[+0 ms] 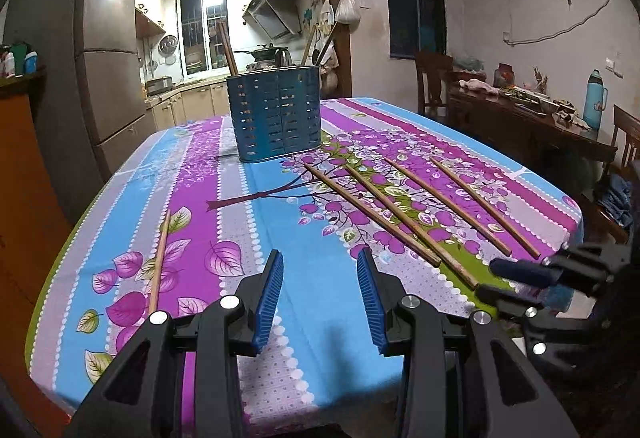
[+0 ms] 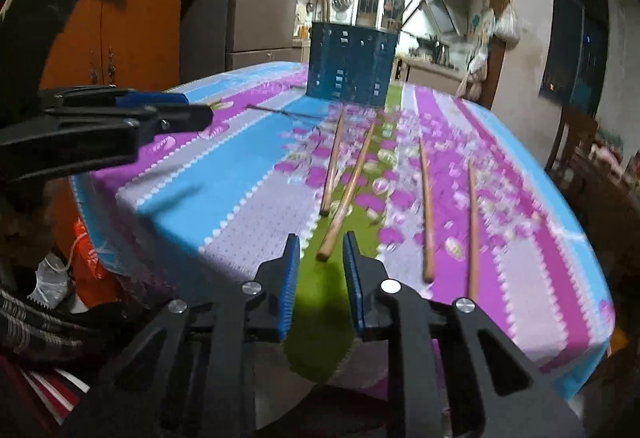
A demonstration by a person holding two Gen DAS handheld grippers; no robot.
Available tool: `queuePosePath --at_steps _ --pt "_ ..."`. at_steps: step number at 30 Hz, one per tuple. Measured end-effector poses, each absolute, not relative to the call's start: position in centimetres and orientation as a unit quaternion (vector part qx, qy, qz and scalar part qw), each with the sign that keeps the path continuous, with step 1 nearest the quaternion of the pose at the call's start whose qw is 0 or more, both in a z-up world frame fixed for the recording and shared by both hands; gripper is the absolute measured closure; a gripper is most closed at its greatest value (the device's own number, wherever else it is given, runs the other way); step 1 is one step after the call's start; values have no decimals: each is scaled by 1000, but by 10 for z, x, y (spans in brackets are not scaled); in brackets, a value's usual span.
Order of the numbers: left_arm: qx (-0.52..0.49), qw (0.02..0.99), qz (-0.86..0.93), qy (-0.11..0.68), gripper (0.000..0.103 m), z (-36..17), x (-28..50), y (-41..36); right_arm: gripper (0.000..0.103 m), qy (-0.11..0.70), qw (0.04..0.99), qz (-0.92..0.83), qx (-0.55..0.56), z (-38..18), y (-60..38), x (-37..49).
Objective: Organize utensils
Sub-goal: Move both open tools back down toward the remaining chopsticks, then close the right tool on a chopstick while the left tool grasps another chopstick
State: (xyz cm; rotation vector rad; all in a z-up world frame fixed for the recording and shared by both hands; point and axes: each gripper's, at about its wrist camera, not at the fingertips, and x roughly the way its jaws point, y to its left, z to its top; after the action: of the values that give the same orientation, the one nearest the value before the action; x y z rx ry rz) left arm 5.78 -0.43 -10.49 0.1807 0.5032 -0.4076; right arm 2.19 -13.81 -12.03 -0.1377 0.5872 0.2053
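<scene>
Left gripper [image 1: 320, 298]: fingers apart, nothing between, over the flowered tablecloth [image 1: 256, 222].
Right gripper [image 2: 321, 278]: fingers apart with a narrow gap, empty, just short of the nearest chopstick [image 2: 347, 194] (view blurred, so contact hard to judge).
Chopsticks: four loose sticks [image 1: 424, 206] lying side by side on the right; one lone stick [image 1: 160, 262] at the left edge.
Holder [image 1: 276, 112]: blue, slotted, upright at mid-table; two sticks poking out, contents otherwise hidden.

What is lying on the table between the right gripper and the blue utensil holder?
In the right wrist view, two wooden chopsticks lie on the cloth between the right gripper and the blue utensil holder, the nearer one ending just ahead of its open fingers.
</scene>
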Motion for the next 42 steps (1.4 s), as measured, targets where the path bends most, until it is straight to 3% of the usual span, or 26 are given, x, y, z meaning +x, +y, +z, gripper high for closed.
queuePosePath --at_steps 1,5,31,33,34,42 --pt "89 944 -199 248 63 -105 57 -5 89 291 950 94 -68 -123 -137 23" --pt "99 943 -198 250 63 -107 54 -8 93 292 951 88 -42 -127 -142 26" --pt "151 936 -206 244 61 -116 52 -36 86 271 959 85 -13 -132 -143 32" --pt "152 935 -207 245 61 -117 52 -37 88 271 959 86 -11 -132 -143 31" --pt "152 934 -209 245 61 -117 53 -38 96 271 959 88 -8 -132 -144 31" --pt "127 925 -249 257 61 -119 61 -54 98 246 966 79 25 -115 -161 29"
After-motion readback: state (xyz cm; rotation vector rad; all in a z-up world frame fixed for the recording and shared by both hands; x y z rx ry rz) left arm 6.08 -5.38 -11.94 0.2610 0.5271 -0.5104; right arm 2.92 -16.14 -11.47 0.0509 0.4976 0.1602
